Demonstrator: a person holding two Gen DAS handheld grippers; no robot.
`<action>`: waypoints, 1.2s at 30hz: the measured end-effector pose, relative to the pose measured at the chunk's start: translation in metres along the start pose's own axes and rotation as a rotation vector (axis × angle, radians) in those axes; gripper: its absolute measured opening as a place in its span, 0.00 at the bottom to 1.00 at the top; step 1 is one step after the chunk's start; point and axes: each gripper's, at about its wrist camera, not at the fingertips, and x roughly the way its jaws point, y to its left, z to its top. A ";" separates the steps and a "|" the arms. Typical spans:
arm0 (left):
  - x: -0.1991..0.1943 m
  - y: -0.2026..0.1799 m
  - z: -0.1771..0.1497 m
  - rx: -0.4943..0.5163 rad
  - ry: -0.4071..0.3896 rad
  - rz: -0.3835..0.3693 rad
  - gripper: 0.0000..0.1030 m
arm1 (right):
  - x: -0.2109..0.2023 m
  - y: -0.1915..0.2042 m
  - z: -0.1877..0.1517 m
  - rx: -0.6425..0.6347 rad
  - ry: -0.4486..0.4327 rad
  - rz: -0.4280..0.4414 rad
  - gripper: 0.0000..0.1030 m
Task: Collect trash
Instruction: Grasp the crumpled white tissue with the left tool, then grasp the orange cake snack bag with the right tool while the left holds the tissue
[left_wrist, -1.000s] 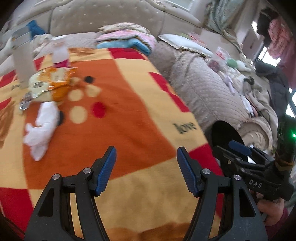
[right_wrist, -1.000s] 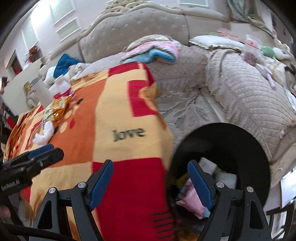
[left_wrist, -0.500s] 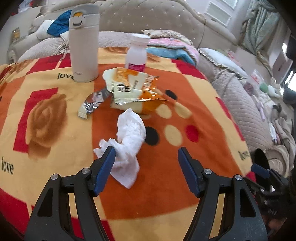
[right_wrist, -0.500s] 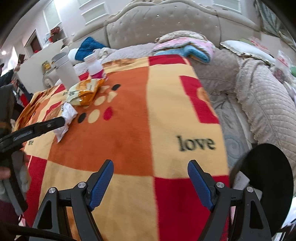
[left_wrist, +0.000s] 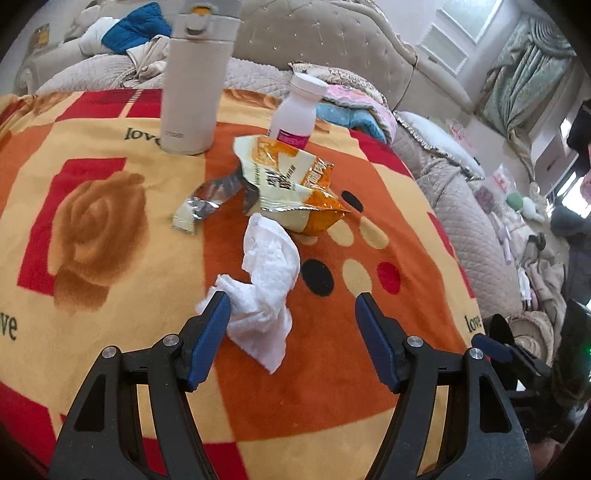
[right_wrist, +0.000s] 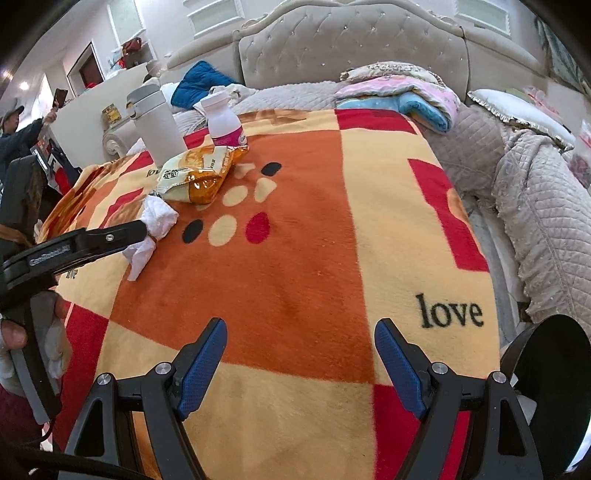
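A crumpled white tissue (left_wrist: 267, 284) lies on the orange and yellow blanket (left_wrist: 325, 380); it also shows in the right wrist view (right_wrist: 157, 225). My left gripper (left_wrist: 293, 345) is open, its left pad against the tissue's near edge. An opened yellow-orange snack wrapper (left_wrist: 291, 192) lies just beyond the tissue, with a torn foil strip (left_wrist: 205, 205) to its left. My right gripper (right_wrist: 301, 371) is open and empty over the blanket's near right part. A black trash bin (right_wrist: 550, 384) stands off the blanket's right edge.
A tall white thermos (left_wrist: 194, 77) and a white bottle with a pink label (left_wrist: 297, 110) stand behind the wrapper. Folded bedding (right_wrist: 402, 92) and a quilted grey cover (right_wrist: 535, 192) lie to the right. A person (right_wrist: 18, 136) stands far left.
My left gripper swung left from the bin side and came up to the tissue. My right gripper turned from above the bin to over the blanket.
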 end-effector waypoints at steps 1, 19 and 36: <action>-0.004 0.002 -0.001 -0.001 -0.006 -0.006 0.67 | -0.001 0.000 0.000 -0.001 -0.001 0.001 0.78; 0.026 0.020 0.010 -0.044 0.000 0.054 0.69 | -0.003 0.006 0.003 -0.017 -0.001 0.005 0.78; -0.004 0.038 0.004 -0.034 -0.017 0.131 0.26 | 0.013 0.034 0.015 -0.045 0.012 0.054 0.78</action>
